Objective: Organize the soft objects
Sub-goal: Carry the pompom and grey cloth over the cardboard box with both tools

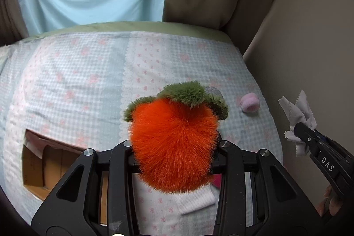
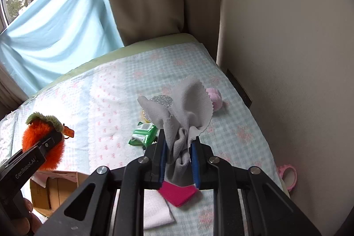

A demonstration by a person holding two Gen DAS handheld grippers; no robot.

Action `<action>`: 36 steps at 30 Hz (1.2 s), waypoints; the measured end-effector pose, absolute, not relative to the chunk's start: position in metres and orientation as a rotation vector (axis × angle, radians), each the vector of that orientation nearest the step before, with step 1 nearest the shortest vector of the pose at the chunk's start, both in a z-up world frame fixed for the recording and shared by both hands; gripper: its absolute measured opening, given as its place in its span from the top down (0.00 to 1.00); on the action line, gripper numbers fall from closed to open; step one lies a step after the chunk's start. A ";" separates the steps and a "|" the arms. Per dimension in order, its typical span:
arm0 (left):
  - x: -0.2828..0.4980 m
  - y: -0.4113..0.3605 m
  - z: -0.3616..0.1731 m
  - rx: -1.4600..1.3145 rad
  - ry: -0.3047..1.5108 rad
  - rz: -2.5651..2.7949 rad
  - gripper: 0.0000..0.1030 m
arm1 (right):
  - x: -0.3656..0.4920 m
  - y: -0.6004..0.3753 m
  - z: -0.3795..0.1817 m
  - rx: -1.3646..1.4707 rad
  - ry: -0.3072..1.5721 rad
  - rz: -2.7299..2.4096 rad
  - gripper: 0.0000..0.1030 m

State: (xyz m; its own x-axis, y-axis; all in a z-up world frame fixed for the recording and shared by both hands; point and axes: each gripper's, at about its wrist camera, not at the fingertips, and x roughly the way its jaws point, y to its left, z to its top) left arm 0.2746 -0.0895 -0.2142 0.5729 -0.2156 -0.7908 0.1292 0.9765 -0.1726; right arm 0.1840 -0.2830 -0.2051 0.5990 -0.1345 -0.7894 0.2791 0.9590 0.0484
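A bed covered by one pale blue checked quilt (image 2: 115, 90) holds several soft things. One fluffy orange plush fruit (image 1: 174, 145) with a green leafy top is clamped in the left gripper (image 1: 174, 158), lifted above the quilt. One grey cloth (image 2: 181, 125) with zigzag edges is bunched and pinched tight between the blue pads (image 2: 194, 160) of the right gripper (image 2: 178, 160), also held up in the air. On the quilt lie one pink pompom (image 2: 215, 96), one green wipes packet (image 2: 143, 134), one magenta felt piece (image 2: 178, 195), one white folded cloth (image 2: 154, 213) and one silver glittery disc (image 2: 161, 101). One open cardboard box (image 1: 44, 165) sits at the left, and one pink tape roll (image 2: 287, 176) at the bed's right edge. Both grippers tilt downward toward the bed; a hand (image 2: 28, 213) grips the left handle.
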 end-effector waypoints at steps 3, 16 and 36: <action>0.253 -0.059 -0.184 -0.068 0.918 -0.207 0.68 | 0.167 -0.252 -0.167 0.134 0.890 -0.195 0.83; 0.207 0.109 -0.146 -0.014 0.939 -0.171 0.68 | 0.123 -0.075 -0.119 0.078 0.953 0.028 0.82; 0.248 0.213 -0.324 0.105 1.383 -0.277 0.68 | 0.167 0.053 -0.286 0.291 1.334 0.074 0.83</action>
State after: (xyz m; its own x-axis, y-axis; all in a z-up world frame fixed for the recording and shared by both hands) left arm 0.2478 0.2129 -0.3239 0.1603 -0.1326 -0.9781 0.2546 0.9629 -0.0889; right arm 0.1666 0.0525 -0.2865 0.2386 0.2186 -0.9462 0.1132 0.9614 0.2506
